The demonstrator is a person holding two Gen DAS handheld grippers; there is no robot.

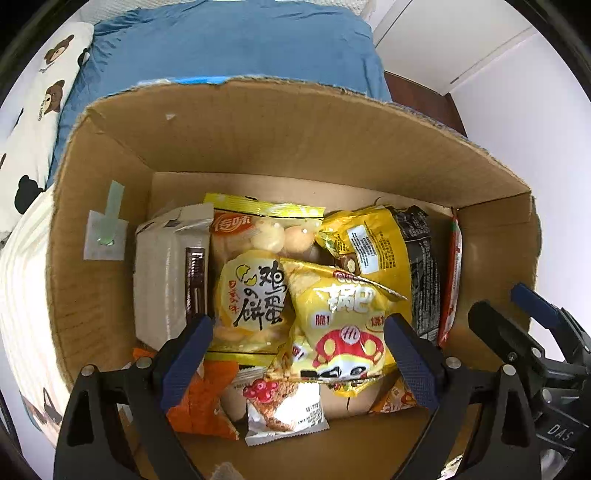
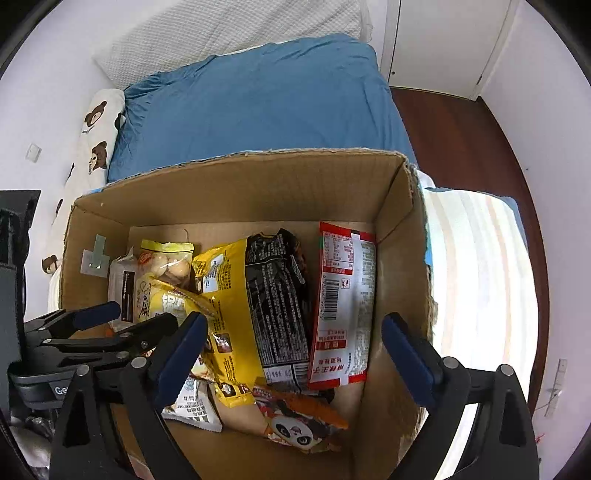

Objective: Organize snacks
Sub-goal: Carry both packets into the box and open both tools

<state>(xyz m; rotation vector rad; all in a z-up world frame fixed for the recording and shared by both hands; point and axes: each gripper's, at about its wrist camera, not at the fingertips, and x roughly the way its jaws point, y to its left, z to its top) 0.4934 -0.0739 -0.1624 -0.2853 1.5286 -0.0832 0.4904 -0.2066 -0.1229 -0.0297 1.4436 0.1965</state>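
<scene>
A bed with a blue sheet (image 2: 258, 107) is filling the upper middle of both views. A white quilted pillow (image 2: 229, 29) is lying at its far end, and a cream cushion printed with brown bears (image 2: 98, 144) is running along its left edge against a white wall (image 2: 40, 85). To the right, dark reddish wood flooring (image 2: 461, 147) is showing beside white cupboard doors (image 2: 443, 40). Daylight is washing out a pale striped cover (image 2: 480, 277) at right.

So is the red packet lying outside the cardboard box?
No, the red packet lies inside the cardboard box, against its right wall beside the black packet.
</scene>
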